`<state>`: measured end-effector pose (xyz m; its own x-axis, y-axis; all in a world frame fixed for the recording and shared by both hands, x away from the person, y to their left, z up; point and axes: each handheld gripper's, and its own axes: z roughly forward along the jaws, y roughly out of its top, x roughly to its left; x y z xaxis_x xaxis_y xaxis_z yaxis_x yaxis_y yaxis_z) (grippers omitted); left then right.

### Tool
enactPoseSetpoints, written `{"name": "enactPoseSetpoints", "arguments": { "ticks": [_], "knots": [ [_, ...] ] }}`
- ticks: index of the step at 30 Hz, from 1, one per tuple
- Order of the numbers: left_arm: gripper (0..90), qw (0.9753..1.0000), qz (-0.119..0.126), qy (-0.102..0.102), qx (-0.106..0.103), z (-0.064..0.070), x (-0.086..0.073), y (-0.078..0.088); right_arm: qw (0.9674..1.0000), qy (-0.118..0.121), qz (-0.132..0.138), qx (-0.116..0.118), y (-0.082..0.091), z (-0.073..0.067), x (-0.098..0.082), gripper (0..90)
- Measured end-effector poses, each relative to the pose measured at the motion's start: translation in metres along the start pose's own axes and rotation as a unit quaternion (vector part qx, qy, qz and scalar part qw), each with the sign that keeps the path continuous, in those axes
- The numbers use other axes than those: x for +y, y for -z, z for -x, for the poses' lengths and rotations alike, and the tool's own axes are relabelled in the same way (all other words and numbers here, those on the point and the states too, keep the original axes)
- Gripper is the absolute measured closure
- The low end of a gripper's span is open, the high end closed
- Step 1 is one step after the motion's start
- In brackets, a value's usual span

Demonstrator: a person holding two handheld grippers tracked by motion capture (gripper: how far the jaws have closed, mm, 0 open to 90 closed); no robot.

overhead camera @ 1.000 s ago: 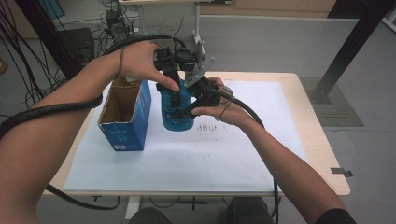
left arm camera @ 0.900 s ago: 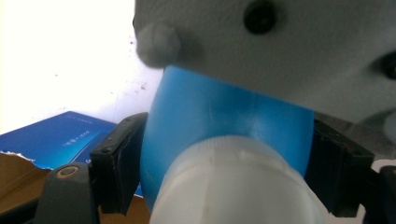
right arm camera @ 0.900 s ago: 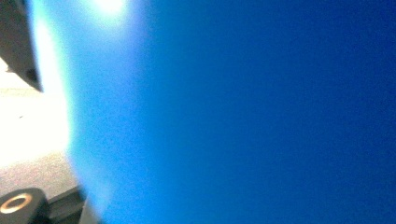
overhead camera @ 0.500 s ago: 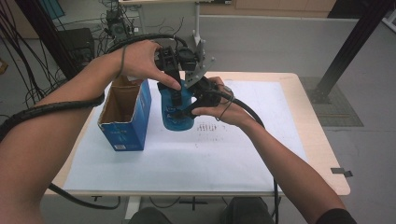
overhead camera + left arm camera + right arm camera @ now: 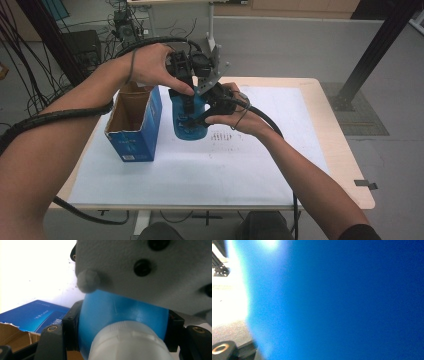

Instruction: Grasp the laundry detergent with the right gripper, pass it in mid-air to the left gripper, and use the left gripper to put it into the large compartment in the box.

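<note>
- High view: a blue bottle [image 5: 187, 120] was held upright above the white sheet [image 5: 210, 165], near the middle of the table [image 5: 345, 165]. The left gripper [image 5: 186, 97] was clamped on its upper part from above; its jaws had just been closing with the bottle between them. The right gripper [image 5: 202, 117] was clenched on the bottle's side. An open blue box [image 5: 134, 125] stood just beside the bottle on the left. Open sheet was left toward the near and right table edges.
- Left gripper view: the bottle [image 5: 120, 312] and its white cap [image 5: 127, 342] were seen pressed between both black jaws, with the box edge [image 5: 35, 317] at lower left.
- Right gripper view: the bottle's blue wall [image 5: 342, 300] was seen close up and blurred.
</note>
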<state>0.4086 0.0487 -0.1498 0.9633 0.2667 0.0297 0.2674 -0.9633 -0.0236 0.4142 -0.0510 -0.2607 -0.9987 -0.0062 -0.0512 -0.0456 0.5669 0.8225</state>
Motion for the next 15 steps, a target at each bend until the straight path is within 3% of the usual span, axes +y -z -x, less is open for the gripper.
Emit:
{"name": "enactPoseSetpoints", "arguments": {
  "ticks": [15],
  "knots": [
    [35.4, 1.0000, 0.003, 0.001, 0.004, 0.0016, 0.0028, 0.0013, 1.0000, -0.001, 0.004, -0.001, 0.0023, 0.0003, -0.0016, 43.8]
  ]
}}
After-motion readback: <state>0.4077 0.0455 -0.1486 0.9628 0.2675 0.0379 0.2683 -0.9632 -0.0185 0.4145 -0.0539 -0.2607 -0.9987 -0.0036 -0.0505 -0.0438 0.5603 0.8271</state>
